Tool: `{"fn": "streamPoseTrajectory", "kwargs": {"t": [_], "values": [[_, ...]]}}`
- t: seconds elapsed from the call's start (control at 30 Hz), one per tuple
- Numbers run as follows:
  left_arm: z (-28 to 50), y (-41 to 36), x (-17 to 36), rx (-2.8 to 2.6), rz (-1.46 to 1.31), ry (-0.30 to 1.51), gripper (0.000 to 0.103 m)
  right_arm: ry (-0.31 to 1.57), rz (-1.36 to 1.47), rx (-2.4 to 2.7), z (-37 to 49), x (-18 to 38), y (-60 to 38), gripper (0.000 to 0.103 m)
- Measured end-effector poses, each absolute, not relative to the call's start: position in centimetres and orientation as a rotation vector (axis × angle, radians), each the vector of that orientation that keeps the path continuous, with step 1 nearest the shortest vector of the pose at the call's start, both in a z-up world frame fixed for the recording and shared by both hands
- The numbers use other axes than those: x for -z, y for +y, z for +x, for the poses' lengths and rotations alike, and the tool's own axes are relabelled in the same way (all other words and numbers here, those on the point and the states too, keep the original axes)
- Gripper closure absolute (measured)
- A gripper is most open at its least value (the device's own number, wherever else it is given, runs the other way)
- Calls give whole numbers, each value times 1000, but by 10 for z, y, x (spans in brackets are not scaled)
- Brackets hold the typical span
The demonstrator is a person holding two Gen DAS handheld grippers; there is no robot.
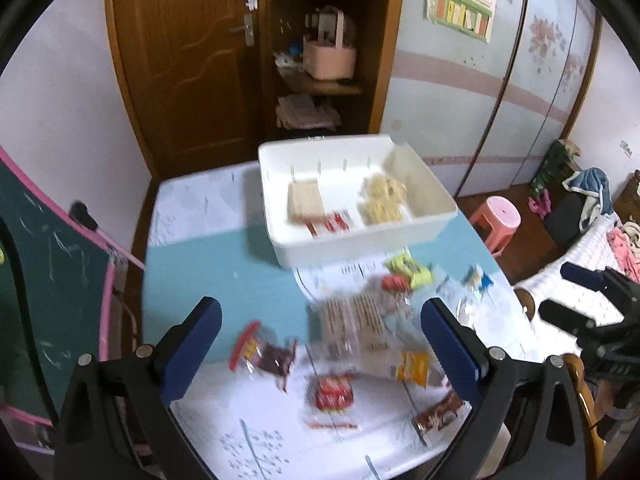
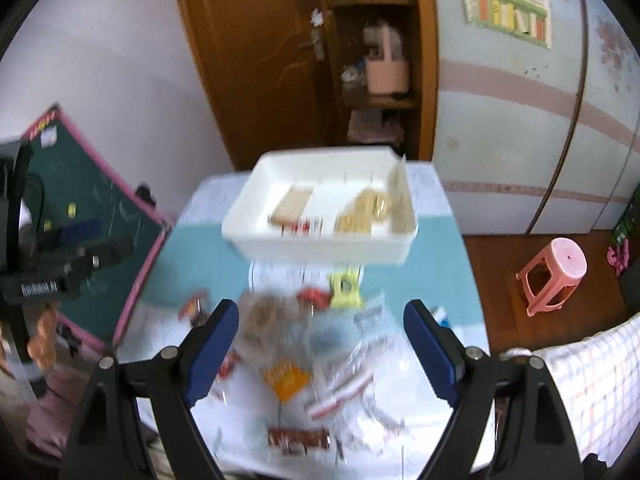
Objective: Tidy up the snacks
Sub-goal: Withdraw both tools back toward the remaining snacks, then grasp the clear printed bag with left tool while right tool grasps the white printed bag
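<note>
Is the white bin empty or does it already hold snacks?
Partly filled. The bin holds a tan cracker pack, a red packet and yellow snacks; much of its floor is bare.

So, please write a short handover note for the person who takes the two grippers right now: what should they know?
Left gripper: open, holds nothing, over the loose snacks.
Right gripper: open, holds nothing, over the same pile.
White bin: at the far end of the table; it already holds a few snacks, among them a tan pack and pale yellow packs.
Left to do: the loose snacks lie on the table in front of the bin. The pictures are blurred, so count them yourself.
</note>
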State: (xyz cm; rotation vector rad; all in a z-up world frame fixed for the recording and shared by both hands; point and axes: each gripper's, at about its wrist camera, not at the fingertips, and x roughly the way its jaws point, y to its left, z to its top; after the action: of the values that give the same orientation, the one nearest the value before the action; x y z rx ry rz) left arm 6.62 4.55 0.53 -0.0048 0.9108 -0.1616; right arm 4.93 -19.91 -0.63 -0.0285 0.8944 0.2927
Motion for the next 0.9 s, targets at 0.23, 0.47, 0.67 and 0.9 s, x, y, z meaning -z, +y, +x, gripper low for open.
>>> {"fn": "streamPoseTrajectory", "kwargs": {"t": [0.23,0.47,0.67,0.9], "values": [[48,26,61,201,3,996,4,948,-160,-319,15,70,-192,18],[62,6,109,193,56,1075,4,1043,-203,-324,6,132,-200,18],[94,-3,132,190,39,1131,4,1082,-233,-316,10,157,-207,18],[136,-16,166,179,-32,1241,4,1097,-237,-303,20,172,-214,18]]}}
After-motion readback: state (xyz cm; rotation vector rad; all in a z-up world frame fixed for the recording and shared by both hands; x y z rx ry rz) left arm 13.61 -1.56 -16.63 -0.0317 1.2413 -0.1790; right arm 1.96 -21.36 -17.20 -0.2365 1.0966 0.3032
